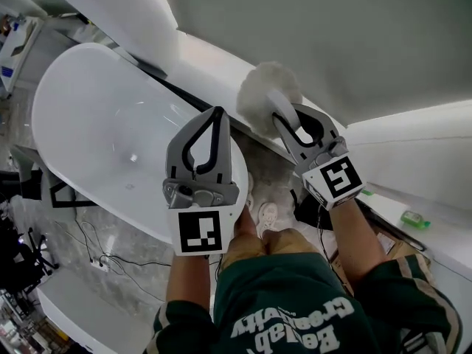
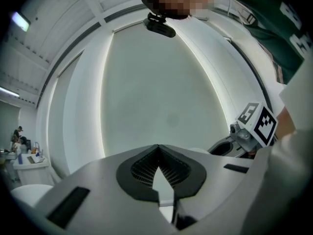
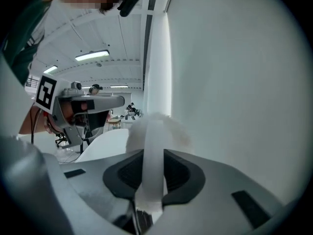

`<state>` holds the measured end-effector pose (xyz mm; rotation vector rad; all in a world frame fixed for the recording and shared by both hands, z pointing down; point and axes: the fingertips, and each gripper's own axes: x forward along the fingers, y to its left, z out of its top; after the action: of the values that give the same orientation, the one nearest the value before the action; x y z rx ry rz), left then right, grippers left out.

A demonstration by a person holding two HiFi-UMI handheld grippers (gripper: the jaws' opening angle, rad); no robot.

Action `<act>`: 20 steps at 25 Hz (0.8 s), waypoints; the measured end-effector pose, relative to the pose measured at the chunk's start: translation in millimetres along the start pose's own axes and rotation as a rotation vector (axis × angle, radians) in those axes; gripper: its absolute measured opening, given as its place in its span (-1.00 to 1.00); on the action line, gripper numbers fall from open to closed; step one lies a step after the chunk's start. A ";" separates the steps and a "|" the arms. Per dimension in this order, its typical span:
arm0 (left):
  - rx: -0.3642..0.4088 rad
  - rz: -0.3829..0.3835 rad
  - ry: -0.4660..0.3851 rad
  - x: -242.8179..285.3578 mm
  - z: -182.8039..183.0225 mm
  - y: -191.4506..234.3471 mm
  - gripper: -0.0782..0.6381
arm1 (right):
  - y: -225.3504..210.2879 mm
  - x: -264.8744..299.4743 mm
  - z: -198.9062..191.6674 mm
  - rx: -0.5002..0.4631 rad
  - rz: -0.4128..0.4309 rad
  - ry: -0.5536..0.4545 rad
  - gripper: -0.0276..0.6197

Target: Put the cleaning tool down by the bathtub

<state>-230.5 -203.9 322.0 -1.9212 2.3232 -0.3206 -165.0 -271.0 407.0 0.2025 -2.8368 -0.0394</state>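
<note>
**Duster gripped over the ledge, not set down yet**

- Bathtub (image 1: 110, 124): white freestanding oval filling the left half of the head view. Its near end sits centre frame, right in front of the person.
- Ledge (image 1: 214, 57): white shelf running diagonally from upper left to right between tub and wall. It's the flat surface nearest the tub rim, so I judge it the likely drop spot. The floor beside the tub is the alternative.
- Left hand-held gripper (image 1: 217, 113): centre frame, over the tub's near rim. Its own view shows the jaw tips meeting (image 2: 157, 148) with nothing between them. It's closed and empty, held off to the side, probably just to stay out of the way.
- Right hand-held gripper (image 1: 287, 120): centre right, pointing up-frame toward the ledge. Its jaws are clamped on the duster's flat white handle (image 3: 152, 170), which runs straight out between the pads, so the head leads and reaches the ledge first.
- Fluffy duster (image 1: 269, 91): upper centre of the head view, with its white pom head over the ledge just beyond the tub's end. In the right gripper view it sits centre frame (image 3: 161, 126), ahead of the jaws and close to the wall. I can't tell whether the head touches the ledge or hangs just above it.

The job looks close to finishing. What's left is to lower until the head and handle are supported, then let go. The risk is the soft head rolling off the ledge edge toward the tub.
</note>
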 end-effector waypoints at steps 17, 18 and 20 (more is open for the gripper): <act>-0.035 -0.031 0.010 63.5 -58.2 33.9 -0.77 | -51.7 133.0 -113.4 0.071 0.013 0.238 -0.63; -0.039 -0.028 0.011 64.7 -60.9 35.9 -0.77 | -54.8 138.7 -121.8 0.075 0.014 0.256 -0.63; -0.047 -0.020 0.018 67.1 -67.2 41.6 -0.77 | -59.0 150.2 -138.5 0.079 0.021 0.293 -0.63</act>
<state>-297.9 -256.1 381.0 -1.9727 2.3447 -0.2883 -258.4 -351.7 580.2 0.1795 -2.5497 0.0991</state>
